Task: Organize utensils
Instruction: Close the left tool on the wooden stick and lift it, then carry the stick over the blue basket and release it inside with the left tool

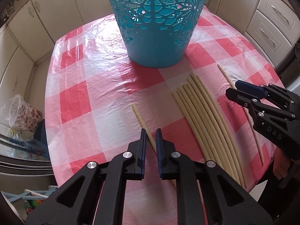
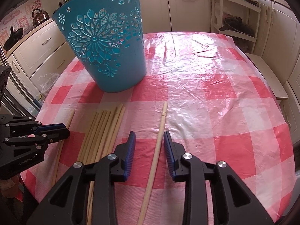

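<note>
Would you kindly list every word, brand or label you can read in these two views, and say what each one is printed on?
"DAS": on the black body of the right gripper, seen from the left wrist camera.
"GenRobot.AI": on the black body of the left gripper, seen from the right wrist camera.
Pink wall stickers beside the kettle: characters too blurred to read.
The teal basket and chopsticks carry no text.

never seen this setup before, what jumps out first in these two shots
The tall teal cut-out basket dominates, standing upright at the far side of the pink checked tablecloth. Nearer the cameras lies a bundle of pale chopsticks, with one loose chopstick on each side. Each open hand-held gripper straddles one: the left hand-held gripper over the left chopstick, the right hand-held gripper over the right chopstick.
</note>
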Tool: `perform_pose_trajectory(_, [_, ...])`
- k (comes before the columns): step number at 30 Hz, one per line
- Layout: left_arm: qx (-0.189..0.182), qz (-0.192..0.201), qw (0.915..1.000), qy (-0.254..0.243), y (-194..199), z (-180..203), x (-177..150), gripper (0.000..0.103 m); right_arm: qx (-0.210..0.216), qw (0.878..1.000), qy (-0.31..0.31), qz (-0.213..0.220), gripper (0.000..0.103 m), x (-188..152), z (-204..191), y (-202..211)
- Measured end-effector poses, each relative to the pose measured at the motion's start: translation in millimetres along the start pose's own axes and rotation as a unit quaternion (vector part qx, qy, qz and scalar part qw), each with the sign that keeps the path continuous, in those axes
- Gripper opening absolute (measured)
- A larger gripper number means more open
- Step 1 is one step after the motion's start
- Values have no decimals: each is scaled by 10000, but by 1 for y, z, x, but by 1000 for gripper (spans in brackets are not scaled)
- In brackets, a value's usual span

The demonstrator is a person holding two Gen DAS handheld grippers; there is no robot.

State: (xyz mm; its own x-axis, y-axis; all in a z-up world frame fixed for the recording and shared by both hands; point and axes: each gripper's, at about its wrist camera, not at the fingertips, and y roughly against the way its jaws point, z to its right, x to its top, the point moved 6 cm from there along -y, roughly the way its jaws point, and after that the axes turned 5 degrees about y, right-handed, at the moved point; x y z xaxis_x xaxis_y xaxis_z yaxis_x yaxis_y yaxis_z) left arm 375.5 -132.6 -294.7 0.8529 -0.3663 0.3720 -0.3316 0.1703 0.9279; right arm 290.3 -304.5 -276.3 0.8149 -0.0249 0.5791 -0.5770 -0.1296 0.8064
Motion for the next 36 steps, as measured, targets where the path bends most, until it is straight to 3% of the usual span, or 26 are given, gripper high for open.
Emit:
perform_pose_trajectory(3, [265, -124, 9995, 88, -1, -5, 3, 10, 0, 10000, -3, -1, 32, 0, 0, 0])
perform_pose_trajectory(5, [345, -194, 9989, 236, -2, -8, 5, 17, -3, 10000, 5, 1, 32, 0, 0, 0])
perform_pose_trajectory(10, [480, -291, 9975, 422, -6, -10, 15, 18, -23, 10000, 59, 13, 34, -1, 0, 0])
perform_pose_trajectory(13, [444, -337, 9977, 380, -8, -4, 20, 7, -32, 10000, 70, 16, 34, -1, 0, 0])
perform_pose_trajectory(15, [517, -344, 9976, 296, -7, 0, 20, 5, -19, 10000, 56, 13, 34, -1, 0, 0])
perform_pose_trajectory(20, [1, -238, 9974, 687, 20, -5, 12, 5, 70, 10000, -58, -5, 34, 0, 3, 1])
perform_pose_trajectory(23, [-506, 233, 9943, 914, 68, -7, 18, 4, 142, 9998, -162, -25, 34, 0, 5, 1])
perform_pose_trajectory(26, [-928, 946, 9863, 984, 131, -6, 41, 5, 186, 9996, -221, -35, 34, 1, 7, 1])
perform_pose_trajectory(30, [-971, 1914, 9716, 992, 194, -7, 94, 4, 184, 9996, -223, -35, 34, 0, 7, 1])
perform_pose_trajectory(33, [-780, 2705, 9521, 1194, 216, -10, 137, 5, 183, 9996, -225, -31, 34, 0, 7, 1])
perform_pose_trajectory(36, [-309, 3597, 9202, 1511, 231, -15, 172, 5, 173, 9996, -212, -23, 34, 0, 7, 1])
